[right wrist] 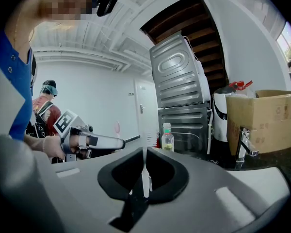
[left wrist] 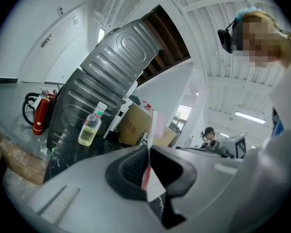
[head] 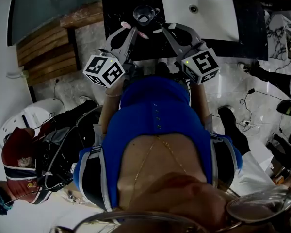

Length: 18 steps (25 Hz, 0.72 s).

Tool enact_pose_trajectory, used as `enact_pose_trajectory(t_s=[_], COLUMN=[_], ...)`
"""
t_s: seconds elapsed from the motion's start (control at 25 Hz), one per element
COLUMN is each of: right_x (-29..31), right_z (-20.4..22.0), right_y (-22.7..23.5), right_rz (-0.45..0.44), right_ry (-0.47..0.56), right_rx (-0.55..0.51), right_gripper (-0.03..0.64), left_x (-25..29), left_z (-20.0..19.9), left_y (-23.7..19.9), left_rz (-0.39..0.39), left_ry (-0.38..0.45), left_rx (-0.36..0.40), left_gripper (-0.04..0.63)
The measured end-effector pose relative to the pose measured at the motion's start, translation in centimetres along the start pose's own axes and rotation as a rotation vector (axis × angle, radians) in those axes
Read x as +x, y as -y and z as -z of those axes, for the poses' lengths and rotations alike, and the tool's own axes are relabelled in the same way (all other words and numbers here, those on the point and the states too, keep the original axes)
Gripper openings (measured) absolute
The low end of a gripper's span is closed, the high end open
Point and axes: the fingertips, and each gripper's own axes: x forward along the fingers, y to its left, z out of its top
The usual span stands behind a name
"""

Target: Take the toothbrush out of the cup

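A clear glass cup (head: 144, 15) stands on the black counter (head: 116, 8), just beyond both grippers. My left gripper (head: 131, 31) is shut on a pink toothbrush (head: 141, 34), which lies across its tips. In the left gripper view that pink toothbrush (left wrist: 152, 125) sticks up between the closed jaws of the left gripper (left wrist: 148, 152). My right gripper (head: 166, 29) is shut on a thin white toothbrush (right wrist: 144, 178), pinched between the pads of the right gripper (right wrist: 144, 161). Both grippers hover side by side in front of the cup, clear of it.
A white basin (head: 203, 8) sits in the counter to the right of the cup, with a faucet (right wrist: 242, 147) by it. At the back stand a plastic bottle (left wrist: 89, 127) and a cardboard box (left wrist: 136, 125). A person in a red cap (head: 19, 154) crouches at lower left.
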Motion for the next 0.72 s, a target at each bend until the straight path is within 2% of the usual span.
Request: enact_pose_trajectory(t_s=[0.72], right_x=[0.24], right_z=[0.68], right_y=[0.15], right_rz=[0.01], right_ry=[-0.02], right_rx=[-0.007], right_gripper=[0.02], left_x=[0.29], left_z=[0.55], left_y=[-0.22], left_rz=[0.013], left_ry=[-0.013], left_rx=[-0.004], left_gripper=[0.015])
